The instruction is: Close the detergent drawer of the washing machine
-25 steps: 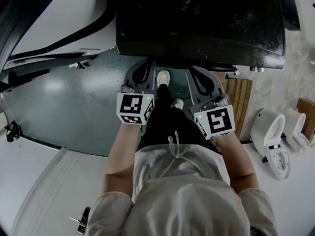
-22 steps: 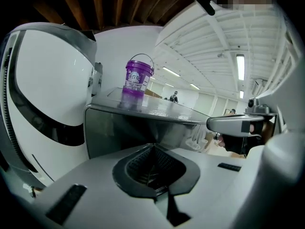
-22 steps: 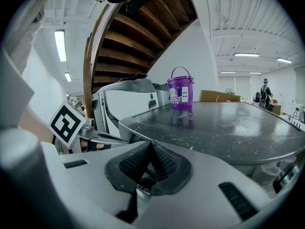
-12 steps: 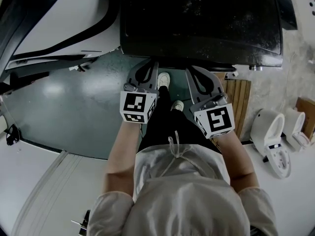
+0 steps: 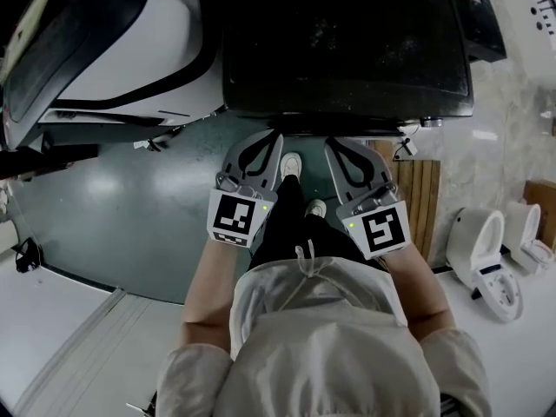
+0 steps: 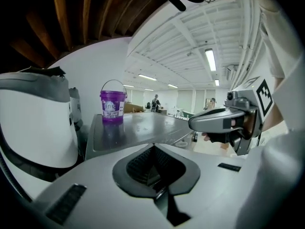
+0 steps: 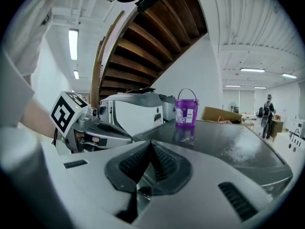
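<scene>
While the head view puts your left gripper (image 5: 271,139) and right gripper (image 5: 334,144) level before the washing machine (image 5: 347,50), each gripper view shows its jaws pressed together on nothing, and no view shows the detergent drawer, presumably on the front ahead.

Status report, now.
Left hand-held gripper shut, empty; right hand-held gripper shut, empty. Detergent drawer not in view. Purple bucket on washing machine top.
</scene>
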The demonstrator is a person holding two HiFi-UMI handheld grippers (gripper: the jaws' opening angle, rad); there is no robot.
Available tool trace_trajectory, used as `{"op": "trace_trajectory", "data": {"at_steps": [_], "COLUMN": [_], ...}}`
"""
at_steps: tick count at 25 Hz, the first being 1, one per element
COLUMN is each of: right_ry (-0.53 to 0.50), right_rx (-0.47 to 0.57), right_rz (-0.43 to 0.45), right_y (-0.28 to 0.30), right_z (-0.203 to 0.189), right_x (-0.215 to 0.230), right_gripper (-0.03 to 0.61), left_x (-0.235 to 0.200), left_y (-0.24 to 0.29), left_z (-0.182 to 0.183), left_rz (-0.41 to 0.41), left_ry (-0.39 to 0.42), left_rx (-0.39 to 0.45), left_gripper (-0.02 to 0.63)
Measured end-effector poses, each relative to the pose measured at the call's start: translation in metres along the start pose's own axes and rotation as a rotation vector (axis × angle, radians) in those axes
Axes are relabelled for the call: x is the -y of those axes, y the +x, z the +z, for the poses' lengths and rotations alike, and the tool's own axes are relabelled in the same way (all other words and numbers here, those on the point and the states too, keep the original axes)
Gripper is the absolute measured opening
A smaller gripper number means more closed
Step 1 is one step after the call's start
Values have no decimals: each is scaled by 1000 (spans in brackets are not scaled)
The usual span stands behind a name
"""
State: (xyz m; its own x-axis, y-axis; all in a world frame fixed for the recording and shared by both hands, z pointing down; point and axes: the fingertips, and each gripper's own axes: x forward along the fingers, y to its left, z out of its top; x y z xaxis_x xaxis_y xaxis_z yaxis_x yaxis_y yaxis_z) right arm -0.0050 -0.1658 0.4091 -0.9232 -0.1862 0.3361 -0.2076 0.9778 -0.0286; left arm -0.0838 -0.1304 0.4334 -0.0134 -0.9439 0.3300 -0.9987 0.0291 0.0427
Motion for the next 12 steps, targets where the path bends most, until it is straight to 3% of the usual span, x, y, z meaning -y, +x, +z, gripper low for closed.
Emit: {"op": "trace_trajectory", "data": {"at_steps": [5,9,12], "right_ry": [-4,1,-6], "right_rx": [54,84,111], "right_rz": [-16,-11,-24], "right_y": [-23,-36,-45], "right_z": [42,69,89], "right_x": [-3,-8,-8], "right_gripper": [6,6,6], "left_x": [8,22,30], "left_y": [-24,-42,-54], "left_z": [54,87,110], "left_rz": [4,-47,-75], "left_ry": [44,9,36], "left_rx": [77,68,91], "left_gripper": [18,18,20]}}
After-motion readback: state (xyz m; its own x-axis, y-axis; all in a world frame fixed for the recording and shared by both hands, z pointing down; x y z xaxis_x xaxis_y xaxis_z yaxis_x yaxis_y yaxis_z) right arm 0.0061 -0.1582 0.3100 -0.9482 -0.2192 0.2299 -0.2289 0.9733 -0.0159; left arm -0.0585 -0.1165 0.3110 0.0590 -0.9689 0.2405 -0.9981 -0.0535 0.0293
